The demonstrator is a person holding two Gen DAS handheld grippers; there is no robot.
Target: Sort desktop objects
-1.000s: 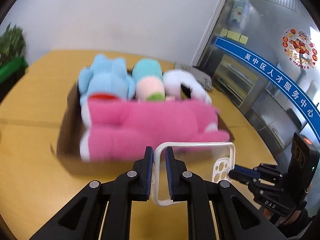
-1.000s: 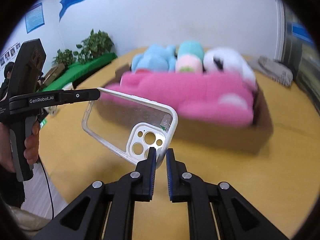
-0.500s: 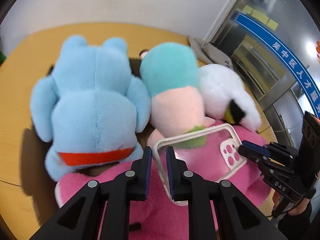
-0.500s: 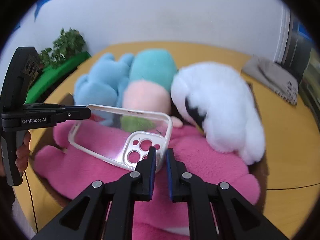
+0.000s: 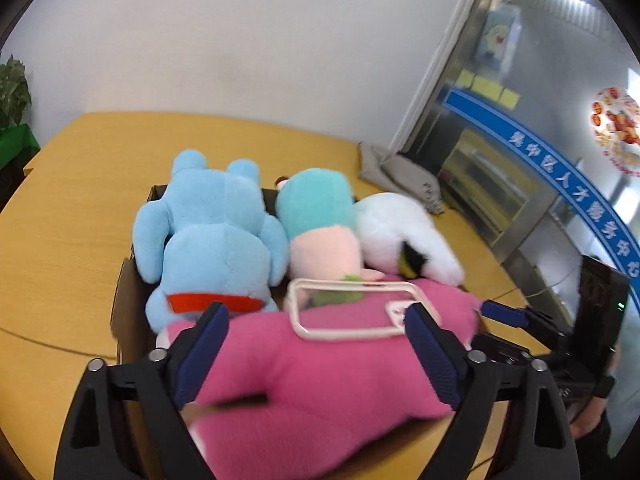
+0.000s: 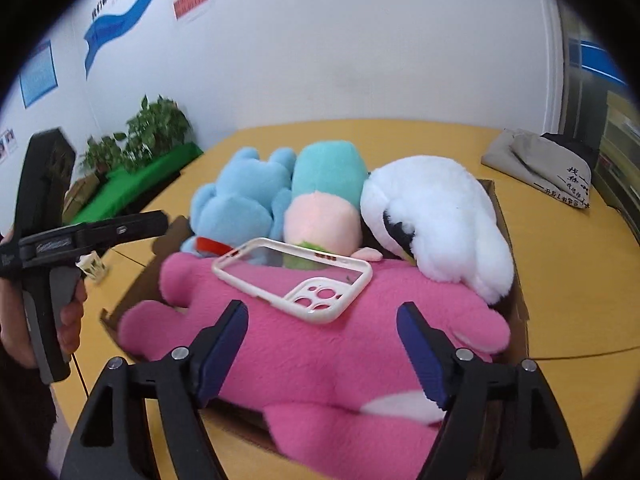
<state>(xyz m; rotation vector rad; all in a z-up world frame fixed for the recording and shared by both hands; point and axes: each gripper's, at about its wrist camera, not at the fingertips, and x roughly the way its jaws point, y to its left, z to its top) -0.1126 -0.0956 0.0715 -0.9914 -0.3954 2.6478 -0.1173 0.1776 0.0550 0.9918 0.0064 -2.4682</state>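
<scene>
A clear phone case with a white rim (image 5: pixel 352 312) (image 6: pixel 294 278) lies flat on a pink plush toy (image 5: pixel 320 380) (image 6: pixel 320 360) in a cardboard box (image 5: pixel 124 304) (image 6: pixel 516 296). Behind it sit a blue plush (image 5: pixel 212 240) (image 6: pixel 240 204), a teal and peach plush (image 5: pixel 320 224) (image 6: pixel 324 196) and a white plush (image 5: pixel 404 232) (image 6: pixel 436 216). My left gripper (image 5: pixel 316 344) is open, just short of the case, holding nothing. My right gripper (image 6: pixel 322 348) is open, just short of the case, holding nothing.
The box stands on a yellow wooden table (image 5: pixel 68 208) (image 6: pixel 568 280). A grey cloth bag (image 5: pixel 400 172) (image 6: pixel 540 160) lies at the back right. Green plants (image 6: pixel 156 128) stand off the table's left side. Glass wall to the right (image 5: pixel 540 140).
Both grippers opened and let go of the phone case, which now rests on the pink plush. Both grippers drew back a little from the box.
</scene>
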